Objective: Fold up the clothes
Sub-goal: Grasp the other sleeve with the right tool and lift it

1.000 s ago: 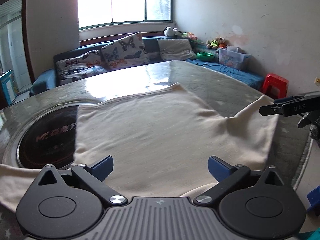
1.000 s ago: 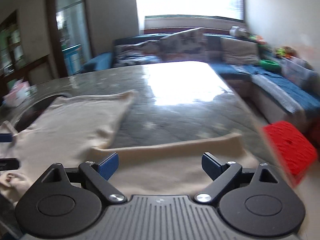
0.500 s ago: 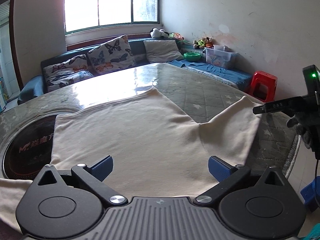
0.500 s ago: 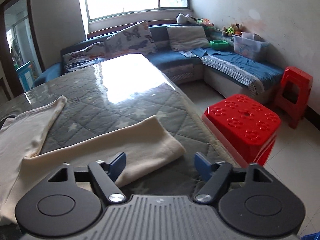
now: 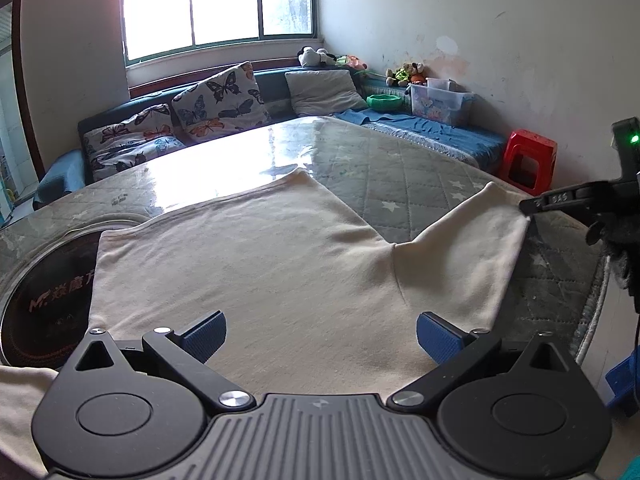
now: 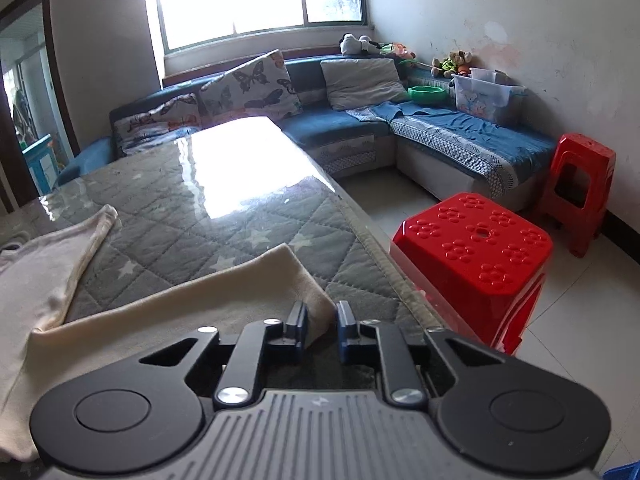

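Observation:
A cream long-sleeved top (image 5: pixel 260 264) lies flat on the quilted table cover (image 5: pixel 400 176). My left gripper (image 5: pixel 320 336) is open and hovers over the top's near edge. The right sleeve (image 6: pixel 192 304) stretches toward the table's right edge. My right gripper (image 6: pixel 322 330) has closed on the sleeve's cuff end (image 6: pixel 316 308), with the cloth between the blue pads. The right gripper also shows in the left wrist view (image 5: pixel 532 204) at the sleeve's far corner.
A round dark hotplate (image 5: pixel 44 300) is set in the table at the left. A red plastic stool (image 6: pixel 476 256) stands just off the table's right edge, a second one (image 6: pixel 576 184) further back. A blue corner sofa (image 6: pixel 360 120) with cushions runs behind.
My right gripper has swung right along the sleeve and shut on the cuff end. My left gripper stayed open over the top and shifted only slightly.

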`<state>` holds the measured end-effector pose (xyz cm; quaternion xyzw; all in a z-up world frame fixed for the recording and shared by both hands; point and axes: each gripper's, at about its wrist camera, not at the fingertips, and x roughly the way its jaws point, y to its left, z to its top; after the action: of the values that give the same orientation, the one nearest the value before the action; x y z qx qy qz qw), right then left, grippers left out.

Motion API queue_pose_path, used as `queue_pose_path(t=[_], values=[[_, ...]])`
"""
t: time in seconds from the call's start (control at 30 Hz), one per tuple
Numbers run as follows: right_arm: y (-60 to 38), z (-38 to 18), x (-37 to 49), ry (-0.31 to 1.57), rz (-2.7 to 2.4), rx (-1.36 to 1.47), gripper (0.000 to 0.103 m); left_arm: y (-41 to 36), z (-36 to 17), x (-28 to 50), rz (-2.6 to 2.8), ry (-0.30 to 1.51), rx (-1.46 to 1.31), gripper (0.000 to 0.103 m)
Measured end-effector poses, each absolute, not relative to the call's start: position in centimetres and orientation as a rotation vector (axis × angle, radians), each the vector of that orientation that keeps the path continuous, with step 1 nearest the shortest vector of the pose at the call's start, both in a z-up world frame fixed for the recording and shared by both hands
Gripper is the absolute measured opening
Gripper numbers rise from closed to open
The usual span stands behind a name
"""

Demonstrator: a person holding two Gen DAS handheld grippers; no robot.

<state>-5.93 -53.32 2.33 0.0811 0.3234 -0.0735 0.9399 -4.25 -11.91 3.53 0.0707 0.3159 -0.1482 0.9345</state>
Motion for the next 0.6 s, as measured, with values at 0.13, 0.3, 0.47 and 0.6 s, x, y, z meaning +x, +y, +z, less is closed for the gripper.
queue_pose_path(t=[0.13,0.3,0.47,0.6], values=[[-53.6,3.7,-6.6,0.604,-0.138,0.183,0.005,-12.0,3.2,-4.1,-0.309,0.657,0.150,0.103],[-53.3,4.5,-7.2,0.570,-0.121,0.175,0.005,-12.7,2.5,-3.9,-0.330,0.672,0.165,0.103],[-53.4,5.3,-7.2,0.552,-0.122,0.169,0.005,-13.5,1.9,-3.8,-0.354,0.682,0.189,0.103],[-52.9,6.8,-7.1,0.524,-0.106,0.137,0.005,-14.1,1.3,-3.8,-0.359,0.686,0.206,0.103]])
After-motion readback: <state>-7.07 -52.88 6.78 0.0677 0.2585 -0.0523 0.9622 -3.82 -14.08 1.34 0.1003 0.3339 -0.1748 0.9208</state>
